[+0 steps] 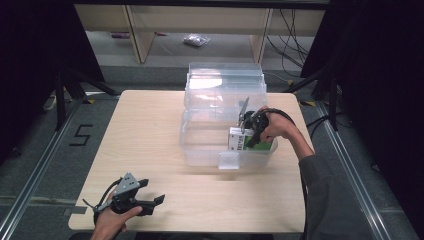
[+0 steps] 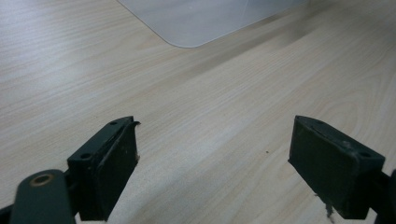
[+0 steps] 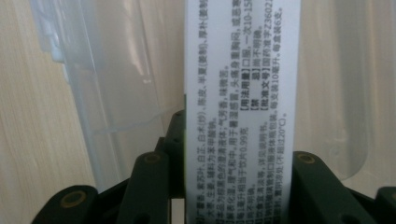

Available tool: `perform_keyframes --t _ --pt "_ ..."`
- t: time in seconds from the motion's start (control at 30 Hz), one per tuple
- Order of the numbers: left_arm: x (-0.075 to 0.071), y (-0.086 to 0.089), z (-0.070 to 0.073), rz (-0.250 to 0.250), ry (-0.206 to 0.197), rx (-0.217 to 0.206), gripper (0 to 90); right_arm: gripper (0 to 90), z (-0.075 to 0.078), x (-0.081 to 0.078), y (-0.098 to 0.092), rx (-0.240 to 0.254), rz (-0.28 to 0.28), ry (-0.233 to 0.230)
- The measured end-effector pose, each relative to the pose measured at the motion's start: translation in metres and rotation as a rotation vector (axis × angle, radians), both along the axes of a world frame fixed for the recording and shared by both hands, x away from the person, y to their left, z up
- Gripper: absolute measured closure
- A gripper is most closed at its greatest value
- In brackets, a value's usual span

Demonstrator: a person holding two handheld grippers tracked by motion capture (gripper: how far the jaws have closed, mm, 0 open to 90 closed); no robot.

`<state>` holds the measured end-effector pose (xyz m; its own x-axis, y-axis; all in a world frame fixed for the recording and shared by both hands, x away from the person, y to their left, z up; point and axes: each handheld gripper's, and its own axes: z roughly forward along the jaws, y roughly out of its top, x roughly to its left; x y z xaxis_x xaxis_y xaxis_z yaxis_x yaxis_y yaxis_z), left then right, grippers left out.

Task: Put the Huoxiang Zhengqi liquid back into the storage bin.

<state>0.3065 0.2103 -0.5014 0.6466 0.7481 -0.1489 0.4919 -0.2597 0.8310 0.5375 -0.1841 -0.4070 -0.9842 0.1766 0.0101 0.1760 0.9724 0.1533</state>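
Observation:
A white and green printed box (image 1: 241, 139) sits inside the clear plastic bin (image 1: 210, 145), near its front right corner. My right gripper (image 1: 251, 135) reaches down into the bin and is shut on this box; in the right gripper view the white printed side of the box (image 3: 240, 107) stands between the two black jaws. My left gripper (image 1: 152, 201) rests low over the table's front left, open, with bare wood between its black fingers (image 2: 109, 163).
The bin's clear lid (image 1: 225, 80) stands open at the back. A corner of the bin (image 2: 196, 23) lies ahead of the left gripper. Wooden table (image 1: 145, 135) has free room left and front. Shelving legs and cables lie beyond the far edge.

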Motion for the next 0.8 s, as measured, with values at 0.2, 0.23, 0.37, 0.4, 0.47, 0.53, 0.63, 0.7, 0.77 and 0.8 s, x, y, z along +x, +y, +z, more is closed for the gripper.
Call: perform_keyframes --t 0.2,0.23,0.37,0.4,0.47,0.53,0.63,0.7,0.77,0.8 --pt "-0.001 0.0 0.001 0.002 -0.001 0.007 14.8 64.8 -0.004 0.003 0.0 -0.018 0.045 -0.021" --pt "0.0 0.0 0.001 0.001 -0.001 0.006 14.8 64.8 -0.004 0.001 0.001 -0.029 0.019 -0.012" --pt "0.0 0.0 0.0 -0.004 -0.003 0.0 14.8 64.7 -0.007 0.002 0.0 -0.02 0.016 -0.005" --pt "0.0 0.0 0.0 -0.001 -0.002 0.003 14.8 64.7 -0.008 0.003 0.0 -0.023 0.035 -0.011" --pt "0.0 0.0 0.0 -0.001 0.0 -0.001 14.8 64.7 -0.01 0.003 -0.001 -0.017 0.043 -0.006" --pt "0.0 0.0 0.0 -0.001 0.0 0.0 14.8 64.6 -0.014 0.0 -0.001 -0.012 0.015 0.025" --pt "0.0 0.0 0.0 0.0 0.001 0.0 14.8 64.4 -0.019 0.001 -0.004 -0.01 0.032 0.013" --pt "0.0 0.0 0.0 -0.002 0.0 -0.001 14.8 64.0 -0.018 0.0 -0.004 -0.031 0.025 0.014" --pt "0.0 0.0 0.0 0.0 0.002 -0.002 14.8 63.4 -0.018 0.001 -0.004 -0.019 0.029 0.014" --pt "0.0 0.0 0.0 0.0 0.001 -0.002 14.8 63.0 -0.017 0.001 -0.005 -0.03 0.028 0.009"
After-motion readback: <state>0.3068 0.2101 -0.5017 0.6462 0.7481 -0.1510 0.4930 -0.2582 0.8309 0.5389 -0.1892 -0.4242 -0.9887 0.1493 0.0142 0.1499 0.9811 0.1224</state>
